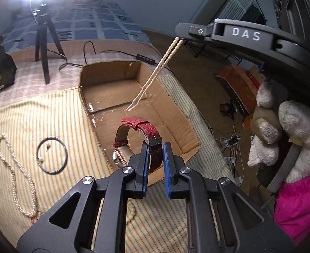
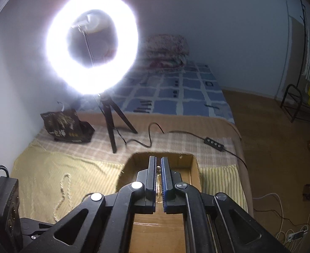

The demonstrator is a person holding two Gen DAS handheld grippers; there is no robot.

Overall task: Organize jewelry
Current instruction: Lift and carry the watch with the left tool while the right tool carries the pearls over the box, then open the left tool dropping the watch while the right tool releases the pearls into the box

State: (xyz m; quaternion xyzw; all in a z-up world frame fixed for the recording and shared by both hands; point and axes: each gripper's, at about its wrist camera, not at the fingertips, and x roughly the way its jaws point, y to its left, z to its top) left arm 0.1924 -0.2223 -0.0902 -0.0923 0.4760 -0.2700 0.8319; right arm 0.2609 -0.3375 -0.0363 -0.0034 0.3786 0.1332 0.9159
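Note:
My left gripper [image 1: 156,147] is shut on the strap of a red watch [image 1: 138,141] and holds it over the near end of an open cardboard box [image 1: 87,97]. My right gripper [image 2: 158,164] is shut on a cream bead necklace [image 1: 155,71], which hangs down from it into the box; the necklace shows between the pads in the right wrist view [image 2: 158,184]. The right gripper shows in the left wrist view at the upper right, above the box. A pearl necklace [image 1: 14,168] and a black bangle [image 1: 52,155] lie on the striped cloth left of the box.
A ring light on a tripod [image 2: 110,126] stands behind the box, with its cable and switch [image 2: 215,142] on the bed. A dark snack bag [image 2: 68,128] lies at the back left. The bed edge drops to the floor on the right. More cream beads [image 1: 130,209] lie under my left gripper.

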